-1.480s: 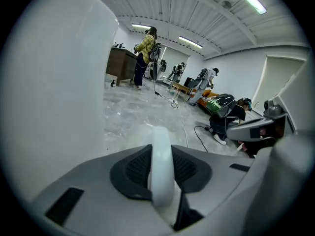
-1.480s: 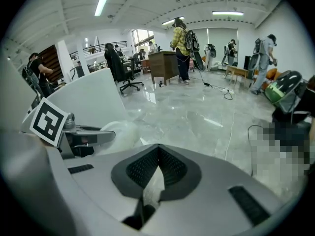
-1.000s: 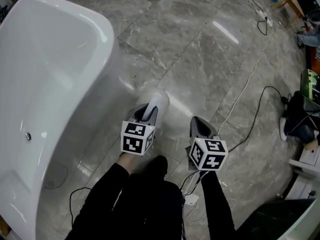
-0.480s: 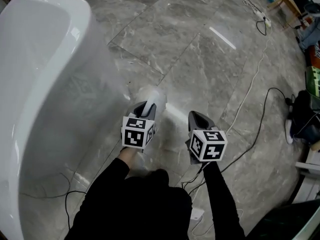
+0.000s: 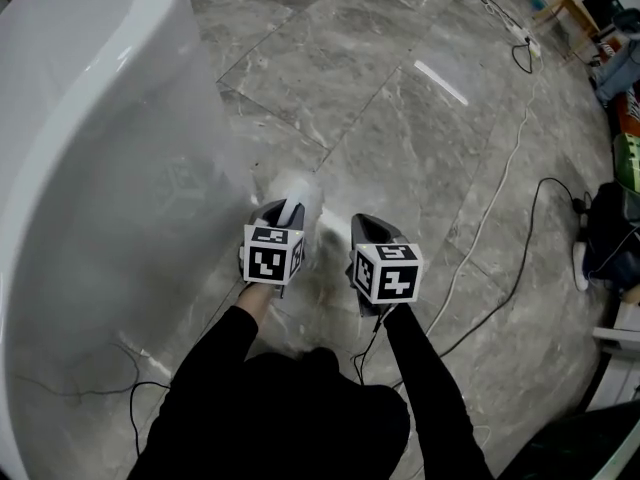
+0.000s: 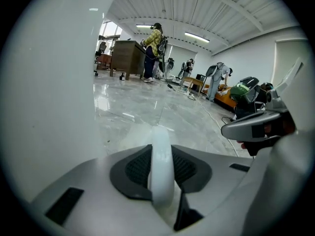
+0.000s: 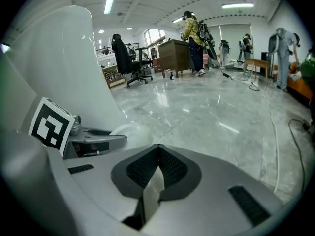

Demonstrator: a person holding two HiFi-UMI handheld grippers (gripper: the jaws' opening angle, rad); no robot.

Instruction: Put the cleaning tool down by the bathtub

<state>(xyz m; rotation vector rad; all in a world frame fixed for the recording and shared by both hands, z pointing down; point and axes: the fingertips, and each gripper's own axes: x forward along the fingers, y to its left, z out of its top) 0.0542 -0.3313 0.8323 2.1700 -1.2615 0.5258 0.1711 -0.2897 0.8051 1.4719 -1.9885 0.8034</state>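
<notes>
Nearest the camera, the person's black sleeves (image 5: 215, 363) are reaching forward over the floor just to the right of the large white glossy bathtub (image 5: 90, 168).

The left gripper (image 5: 288, 211) is hanging close to the bathtub's outer wall. Its jaws are clamping the white, smooth, rounded handle of the cleaning tool (image 6: 161, 167), which is sitting squarely between the two dark ribbed pads (image 6: 135, 168). The handle is projecting forward past the jaw tips. In the head view the tool's far end is appearing as a pale blurred shape just beyond the gripper, near the foot of the bathtub wall; whether it is touching the floor cannot be told.

The right gripper (image 5: 368, 230) is hanging just beside the left one, on the side away from the bathtub. Its jaws are standing closed together with nothing between them.

The grey marbled stone floor (image 5: 400, 118) is running out from the bathtub's side. A white cable (image 5: 500, 183) and a black cable (image 5: 522, 230) are trailing across it, well apart from the bathtub.

Farthest from the bathtub, across the hall, a person in a yellow top (image 6: 154, 45) is standing at a brown wooden counter (image 6: 127, 58).
</notes>
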